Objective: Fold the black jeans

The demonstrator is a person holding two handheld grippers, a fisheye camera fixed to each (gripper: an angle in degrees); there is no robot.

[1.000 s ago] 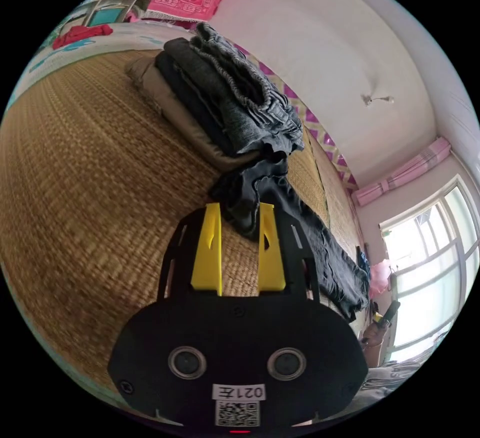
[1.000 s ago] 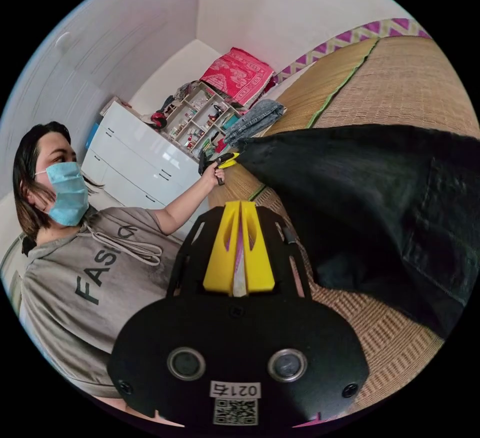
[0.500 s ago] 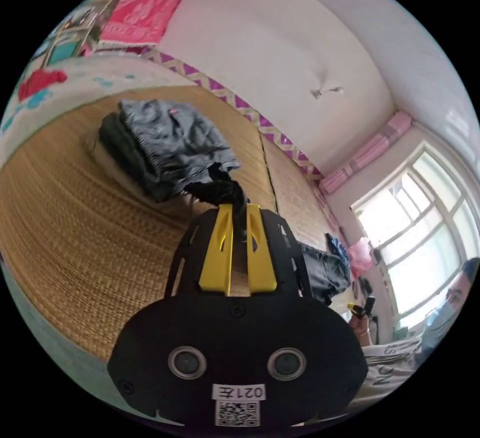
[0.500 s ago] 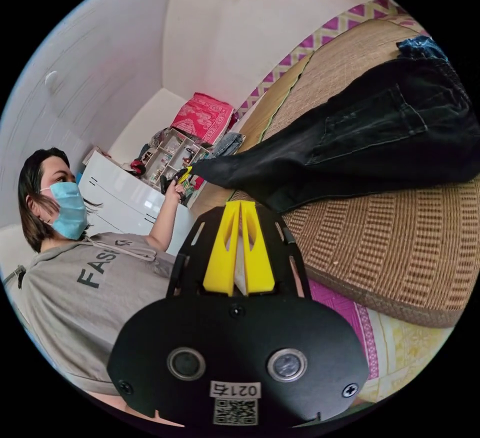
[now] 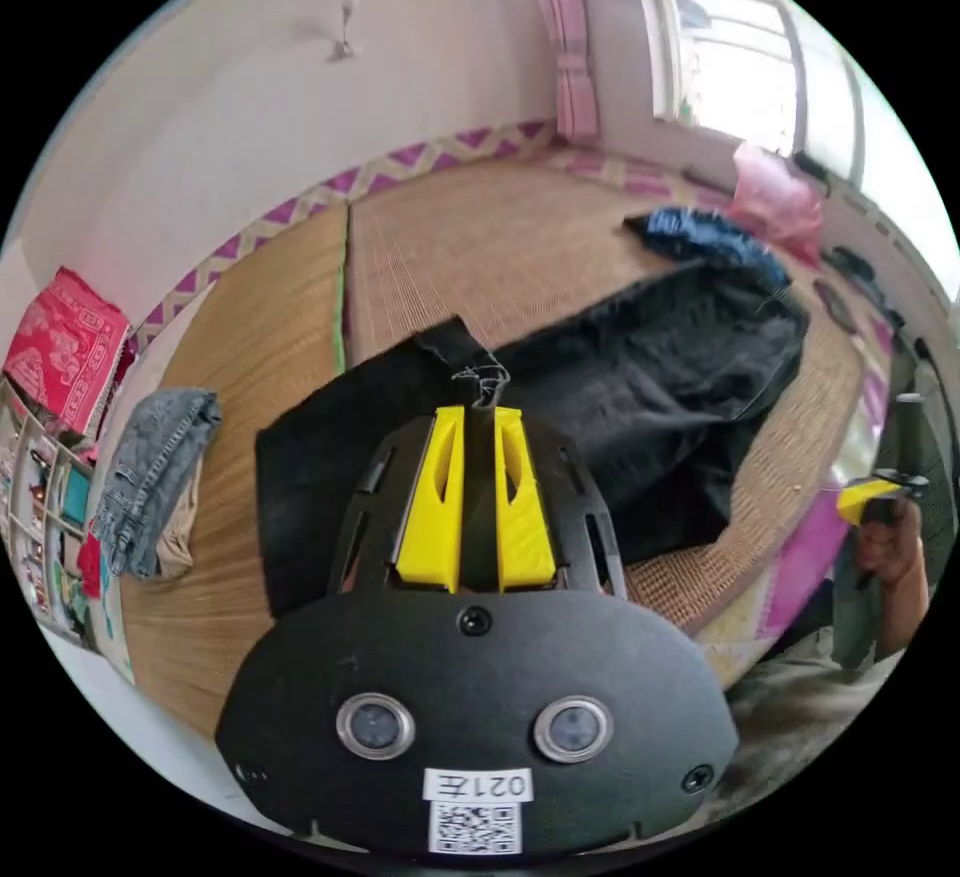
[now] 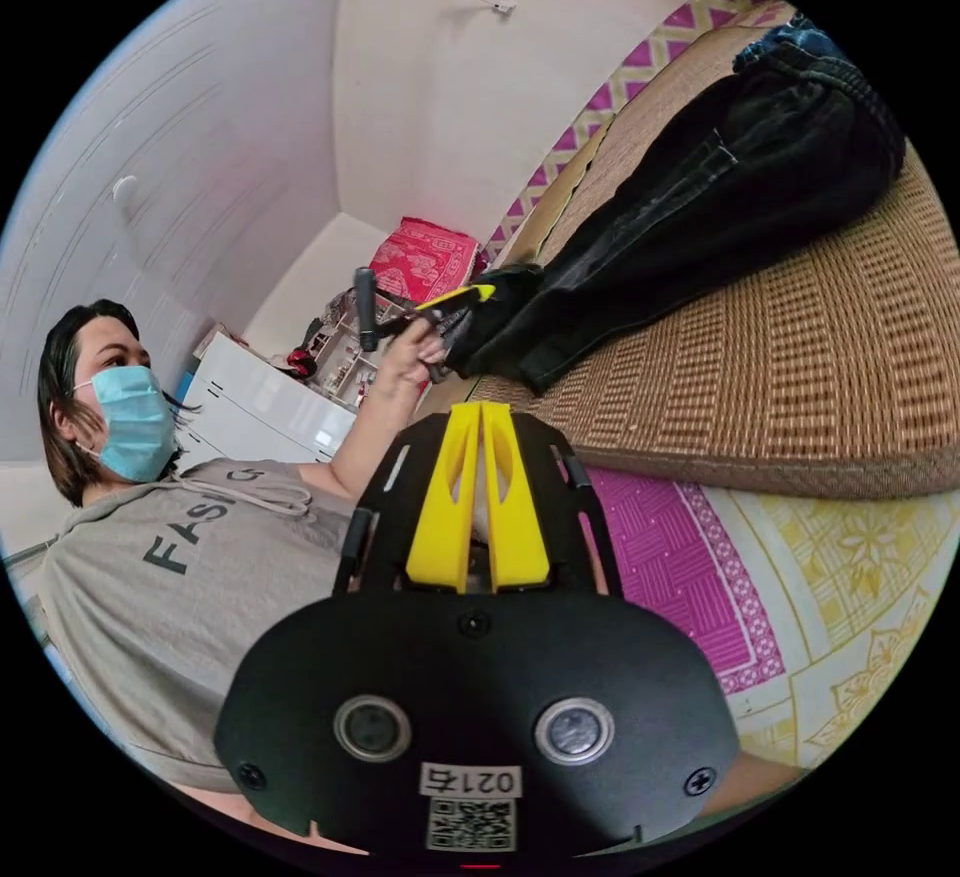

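Observation:
The black jeans (image 5: 640, 387) lie spread on a woven straw mat (image 5: 500, 237), waist end toward the window. My left gripper (image 5: 478, 409) is shut on a leg hem, whose frayed threads stick out just past the yellow fingertips. In the right gripper view, the left gripper (image 6: 462, 297) is held up in a hand at the mat's edge, and the black jeans (image 6: 720, 187) stretch from it across the mat. My right gripper (image 6: 481, 407) is shut with nothing in it, off the mat's edge; it shows as the right gripper (image 5: 872, 497) in a hand at the right.
A stack of folded grey jeans (image 5: 150, 477) sits on the mat's left side. A blue garment (image 5: 700, 232) and a pink bag (image 5: 775, 197) lie beyond the waist. A patterned pink and yellow floor mat (image 6: 700, 557) lies below the mat edge. A person in a grey hoodie (image 6: 180, 567) stands close.
My left gripper closed on the leg hem and carried it up and away from the grey stack. My right gripper drew back off the mat, away from the jeans, staying shut.

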